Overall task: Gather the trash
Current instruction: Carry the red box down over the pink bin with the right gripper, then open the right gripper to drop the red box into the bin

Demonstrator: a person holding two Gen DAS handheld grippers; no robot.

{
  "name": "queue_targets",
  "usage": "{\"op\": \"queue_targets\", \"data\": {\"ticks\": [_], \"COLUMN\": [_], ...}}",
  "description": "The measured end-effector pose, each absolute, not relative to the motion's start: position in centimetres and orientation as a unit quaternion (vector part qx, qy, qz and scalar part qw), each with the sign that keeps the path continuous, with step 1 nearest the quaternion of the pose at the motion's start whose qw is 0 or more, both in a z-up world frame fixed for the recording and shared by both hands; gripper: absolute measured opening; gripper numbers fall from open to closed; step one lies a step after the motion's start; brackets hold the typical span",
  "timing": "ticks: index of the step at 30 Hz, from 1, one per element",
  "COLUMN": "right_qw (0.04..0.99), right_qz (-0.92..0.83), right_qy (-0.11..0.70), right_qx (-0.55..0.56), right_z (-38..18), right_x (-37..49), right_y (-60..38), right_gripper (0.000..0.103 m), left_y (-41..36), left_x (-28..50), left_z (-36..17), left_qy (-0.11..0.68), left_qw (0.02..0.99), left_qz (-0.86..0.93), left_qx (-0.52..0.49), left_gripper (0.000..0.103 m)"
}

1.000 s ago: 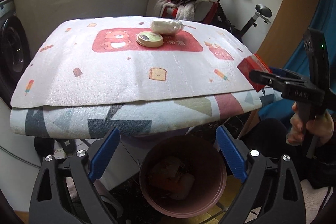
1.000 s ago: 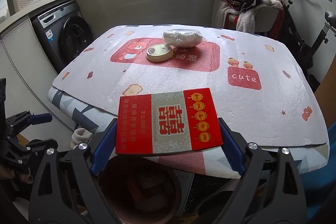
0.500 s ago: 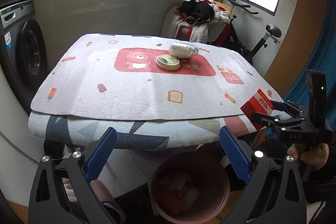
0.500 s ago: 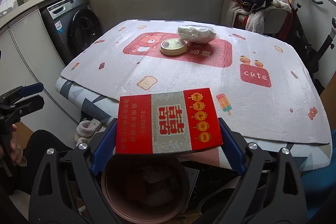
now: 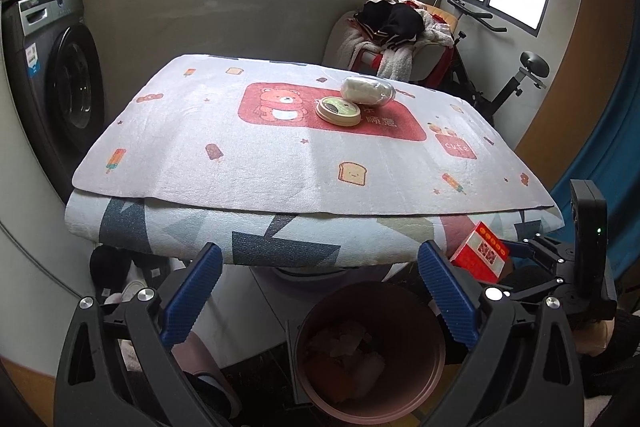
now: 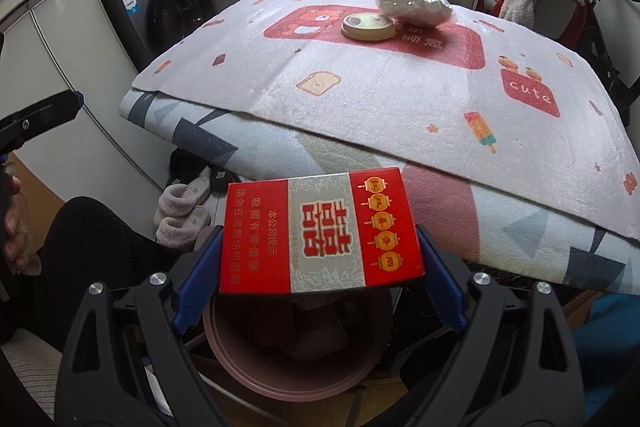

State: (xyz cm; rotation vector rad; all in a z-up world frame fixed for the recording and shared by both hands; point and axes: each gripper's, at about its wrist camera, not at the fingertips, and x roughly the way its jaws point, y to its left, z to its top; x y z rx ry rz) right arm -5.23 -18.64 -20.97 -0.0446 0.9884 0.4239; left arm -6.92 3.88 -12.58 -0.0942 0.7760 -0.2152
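While the right gripper (image 6: 320, 267) clamps the red cigarette box (image 6: 320, 231) flat between its two blue pads, the box hangs directly above the pink trash bin (image 6: 296, 367), which stands on the floor under the near edge of the table (image 6: 360, 163). The box covers much of the bin's mouth in the right wrist view, so only some crumpled waste inside shows, and I cannot tell what it is. The left gripper (image 5: 320, 291) is wide apart and holds nothing; the same bin (image 5: 370, 351) lies between its fingers, lower down. On the table, covered with a white bear-print mat (image 5: 304, 155) over a grey patterned cloth, a round tin (image 5: 338, 111) and a wrapped white bundle (image 5: 368, 91) sit touching or almost touching each other, near the far side. A washing machine (image 6: 168, 3) stands to the left. A chair piled with clothes (image 5: 392, 27) and an exercise bike (image 5: 516, 67) are behind the table. Fluffy slippers (image 6: 184, 207) lie on the floor under the table, just beside the person's dark-clothed knee (image 6: 92, 239).
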Motion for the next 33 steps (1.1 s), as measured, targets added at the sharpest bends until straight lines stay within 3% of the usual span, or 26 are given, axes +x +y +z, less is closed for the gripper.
{"op": "queue_targets", "data": {"ticks": [9, 11, 33], "right_qw": [0.835, 0.834, 0.86], "right_qz": [0.215, 0.212, 0.151], "right_qy": [0.506, 0.509, 0.486], "right_qx": [-0.023, -0.023, 0.023], "right_z": [-23.0, -23.2, -22.1], "right_x": [-5.1, -5.1, -1.6], "right_y": [-17.8, -17.8, -22.6], "right_gripper": [0.09, 0.096, 0.097], "left_y": [4.3, 4.3, 5.4], "left_x": [-6.6, -6.6, -4.8], "left_z": [-13.3, -13.4, -16.0], "left_qy": [0.386, 0.388, 0.411], "left_qw": [0.916, 0.915, 0.906], "left_qz": [-0.1, -0.098, -0.08], "left_qx": [-0.053, -0.054, -0.065], "left_gripper": [0.096, 0.096, 0.096]}}
